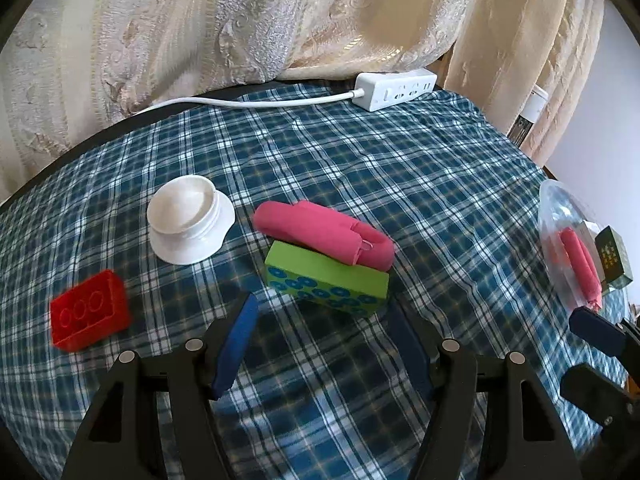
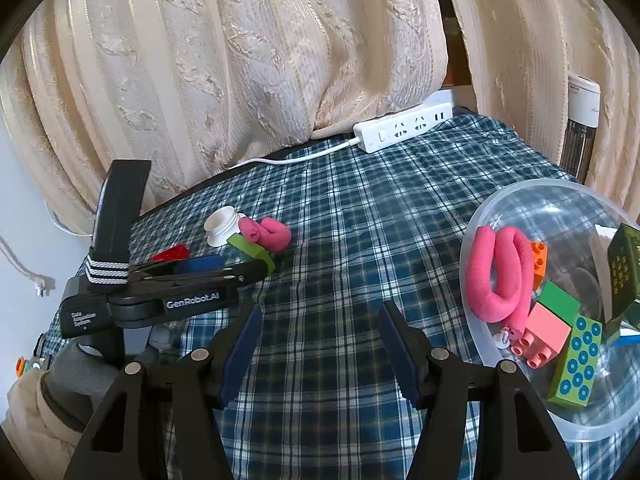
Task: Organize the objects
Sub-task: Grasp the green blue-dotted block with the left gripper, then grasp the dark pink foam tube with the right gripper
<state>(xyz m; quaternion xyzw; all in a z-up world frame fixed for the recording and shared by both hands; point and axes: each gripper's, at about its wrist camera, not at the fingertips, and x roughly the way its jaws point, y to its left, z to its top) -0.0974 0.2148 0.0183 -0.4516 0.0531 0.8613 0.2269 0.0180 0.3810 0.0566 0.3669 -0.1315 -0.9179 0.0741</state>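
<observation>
Your left tool is spread wide and holds nothing; it is lined up on the green block just ahead, which suggests that block is your next pick. A pink foam roller lies across the block's top, so expect it to roll off when you lift. To the left stand a white jar lid and a red brick, each apart from the others.

Your right tool is also wide and carries nothing. It hangs over bare cloth, just left of the clear plastic bowl, likely waiting its turn. The bowl already holds a second pink roller, a salmon brick, an orange brick, a green dotted block and a dark green box, so it looks to be where things are collected, with four loose pieces left to go.

The table wears a blue-and-white checked cloth with soft creases. A white power strip lies at its far edge, its cable trailing left. Cream brocade curtains hang close behind, and a heater stands at the right.
</observation>
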